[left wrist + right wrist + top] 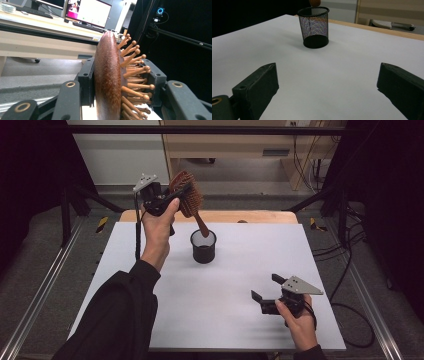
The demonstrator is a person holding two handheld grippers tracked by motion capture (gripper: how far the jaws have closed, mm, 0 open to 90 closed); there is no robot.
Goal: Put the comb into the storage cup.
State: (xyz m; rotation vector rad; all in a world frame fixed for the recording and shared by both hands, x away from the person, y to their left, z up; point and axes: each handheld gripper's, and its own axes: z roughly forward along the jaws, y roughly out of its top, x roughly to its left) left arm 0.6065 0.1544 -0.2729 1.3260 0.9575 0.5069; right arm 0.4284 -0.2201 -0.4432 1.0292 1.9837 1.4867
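No readable writing in any view.

The monitor (87, 11) behind the wooden hairbrush (107, 80), seen from the left hand-held gripper view, shows a bright window with a small coloured picture at its corner, but its contents are too blurred to make out any words. A small device (160, 11) on the dark frame carries a glowing blue ring, a light rather than a sign. The mesh cup (203, 246), the white bench (225, 290) and the hairbrush bear no label, brand or number that can be told.
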